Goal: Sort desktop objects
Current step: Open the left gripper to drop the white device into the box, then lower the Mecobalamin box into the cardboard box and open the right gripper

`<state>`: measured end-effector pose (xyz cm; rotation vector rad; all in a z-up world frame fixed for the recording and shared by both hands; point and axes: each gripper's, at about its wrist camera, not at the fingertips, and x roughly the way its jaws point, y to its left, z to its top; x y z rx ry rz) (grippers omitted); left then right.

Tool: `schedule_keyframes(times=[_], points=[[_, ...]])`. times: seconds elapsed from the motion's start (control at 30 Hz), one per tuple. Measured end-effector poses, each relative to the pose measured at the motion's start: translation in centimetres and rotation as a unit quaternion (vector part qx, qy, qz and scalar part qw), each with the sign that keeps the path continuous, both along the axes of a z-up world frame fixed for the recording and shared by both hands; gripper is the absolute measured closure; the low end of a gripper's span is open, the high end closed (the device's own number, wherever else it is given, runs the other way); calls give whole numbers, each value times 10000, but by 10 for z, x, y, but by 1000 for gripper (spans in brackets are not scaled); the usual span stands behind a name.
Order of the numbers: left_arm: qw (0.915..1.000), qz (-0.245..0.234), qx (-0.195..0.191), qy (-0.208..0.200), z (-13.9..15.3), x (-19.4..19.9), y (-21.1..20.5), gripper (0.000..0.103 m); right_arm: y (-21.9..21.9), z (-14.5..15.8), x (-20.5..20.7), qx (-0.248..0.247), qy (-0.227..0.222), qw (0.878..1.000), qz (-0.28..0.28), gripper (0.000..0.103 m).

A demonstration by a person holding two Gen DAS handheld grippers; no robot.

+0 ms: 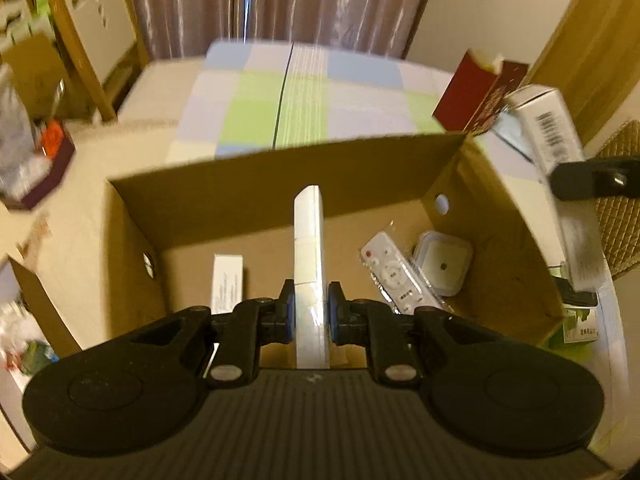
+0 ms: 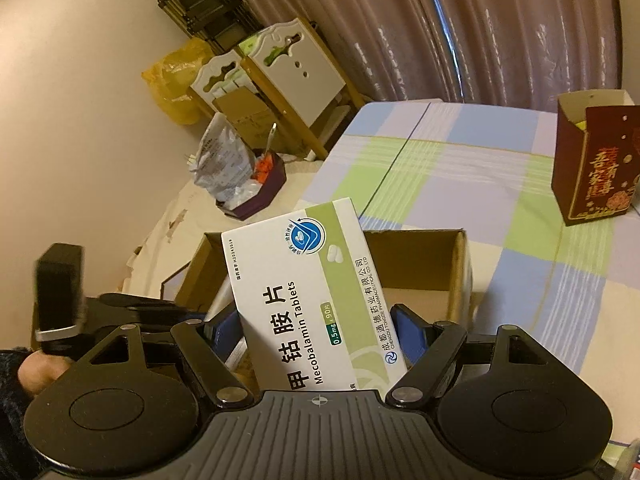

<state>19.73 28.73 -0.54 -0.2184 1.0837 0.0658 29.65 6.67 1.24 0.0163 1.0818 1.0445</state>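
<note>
While both hands hang over the open cardboard box, each claw has a carton in it. The left claw is clenched on a slim white carton, gripped across its thin edge with the blue pads pressing either narrow face; the carton stands out over the box's floor, above a small white box, a bagged white remote control and a square clear-lidded container that lie there. The right claw is grasping a Mecobalamin tablet box across its width, printed face up, tilted out over the near rim of the same cardboard box — the jaws stand wide only because the pack is wide.

Both packs look light, and I judge them stiff enough along their edges but easy to dent on the broad faces, since thin card over blister strips gives way. The glossy print may be a little slippery. The sound hold is low on the carton, near its end, squeezing edge to edge — as both claws do. Elsewhere on the checked desk cloth stands a red gift box, well apart from the cardboard box.
</note>
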Motion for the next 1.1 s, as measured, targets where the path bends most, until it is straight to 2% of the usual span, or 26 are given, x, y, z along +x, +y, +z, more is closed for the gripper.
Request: schedule_keyframes(times=[0.37, 0.57, 0.77, 0.83, 0.9, 0.97, 1.1], points=[[9928, 253, 96, 1168, -80, 29, 24, 91, 29, -23, -5, -242, 55, 9997, -14, 26], [9877, 299, 622, 1403, -97, 28, 24, 90, 36, -35, -7, -463, -23, 9989, -1, 26], [9820, 452, 1089, 1475, -99, 16, 30, 89, 46, -43, -13, -722, -250, 9970, 126, 26], [9826, 471, 1140, 1389, -95, 12, 28, 83, 48, -45, -16, -800, -325, 9961, 171, 26], [9849, 455, 1101, 1255, -87, 8, 27, 70, 49, -47, -17, -879, -386, 9952, 205, 26], [9873, 436, 1022, 1132, -78, 3, 26, 62, 51, -50, -18, -967, -414, 9942, 236, 26], [9918, 381, 899, 829, -59, -9, 24, 52, 60, -56, -22, -1141, -478, 9916, 375, 26]])
